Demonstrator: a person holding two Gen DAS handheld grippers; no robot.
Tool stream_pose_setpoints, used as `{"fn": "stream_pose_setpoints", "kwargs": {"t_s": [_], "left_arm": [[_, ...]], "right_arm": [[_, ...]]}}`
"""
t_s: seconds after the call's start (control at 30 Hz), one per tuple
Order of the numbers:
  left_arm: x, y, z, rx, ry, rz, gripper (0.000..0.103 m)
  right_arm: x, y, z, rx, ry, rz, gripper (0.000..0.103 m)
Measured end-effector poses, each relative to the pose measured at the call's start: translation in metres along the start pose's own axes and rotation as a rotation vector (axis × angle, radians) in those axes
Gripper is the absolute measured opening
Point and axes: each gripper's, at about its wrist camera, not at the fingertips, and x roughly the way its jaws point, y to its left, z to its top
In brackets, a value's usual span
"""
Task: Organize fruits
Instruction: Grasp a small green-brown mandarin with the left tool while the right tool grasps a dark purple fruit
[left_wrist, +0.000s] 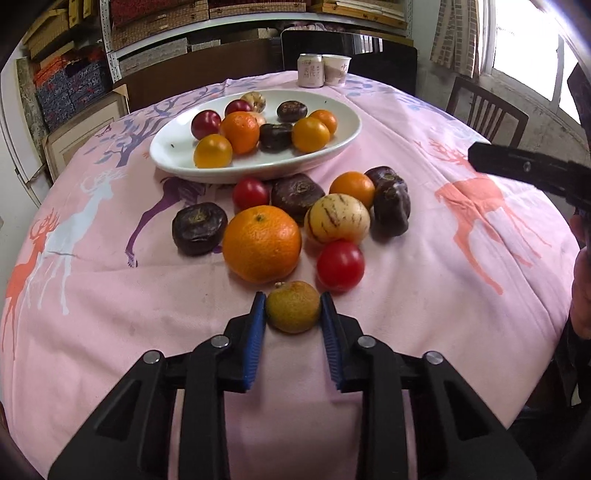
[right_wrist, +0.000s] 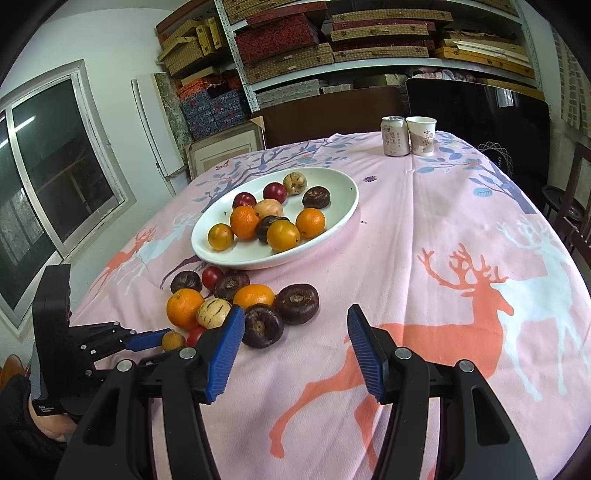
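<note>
A small yellow-green citrus (left_wrist: 293, 312) lies on the pink tablecloth with my left gripper (left_wrist: 292, 308) shut on it, blue pads pressing both its sides. Just beyond it lie loose fruits: a big orange (left_wrist: 262, 243), a red tomato (left_wrist: 340, 266), a striped pale melon (left_wrist: 336, 219) and several dark brown fruits (left_wrist: 199, 229). Behind them a white oval plate (left_wrist: 166, 155) holds several oranges, red and dark fruits. My right gripper (right_wrist: 295, 314) is open over the cloth with nothing between its pads, close to a dark fruit (right_wrist: 262, 326). The right wrist view shows the left gripper (right_wrist: 162, 339) on the citrus (right_wrist: 173, 340).
A drink can (left_wrist: 311, 70) and a paper cup (left_wrist: 336, 69) stand at the table's far edge. A wooden chair (left_wrist: 487, 114) is at the far right. Shelves of boxes (right_wrist: 332, 48) fill the back wall. A deer print (right_wrist: 461, 325) marks the bare cloth on the right.
</note>
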Motion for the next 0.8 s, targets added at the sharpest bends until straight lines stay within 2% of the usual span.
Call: {"fn": "stream_pose_setpoints", "kwargs": {"t_s": [0.13,0.27,0.43,0.63,0.8], "left_arm": [[-0.011,-0.005,0.000,0.015,-0.038,-0.011,0.028],[-0.034,0.008,0.001,-0.039,-0.099,-0.030,0.028],[-0.050,0.020,0.001,-0.064,-0.125,-0.030,0.028],[-0.045,0.024,-0.005,-0.078,-0.109,-0.046,0.028],[-0.043,0.029,-0.007,-0.088,-0.113,-0.046,0.028]], "right_arm": [[0.009,0.006,-0.004,-0.023,0.054,0.017,0.058],[0.020,0.024,-0.009,-0.079,0.092,0.040,0.058],[0.047,0.045,-0.007,-0.142,0.160,-0.002,0.057],[0.069,0.049,-0.003,-0.149,0.197,-0.045,0.041],[0.068,0.045,-0.004,-0.128,0.189,-0.027,0.038]]}}
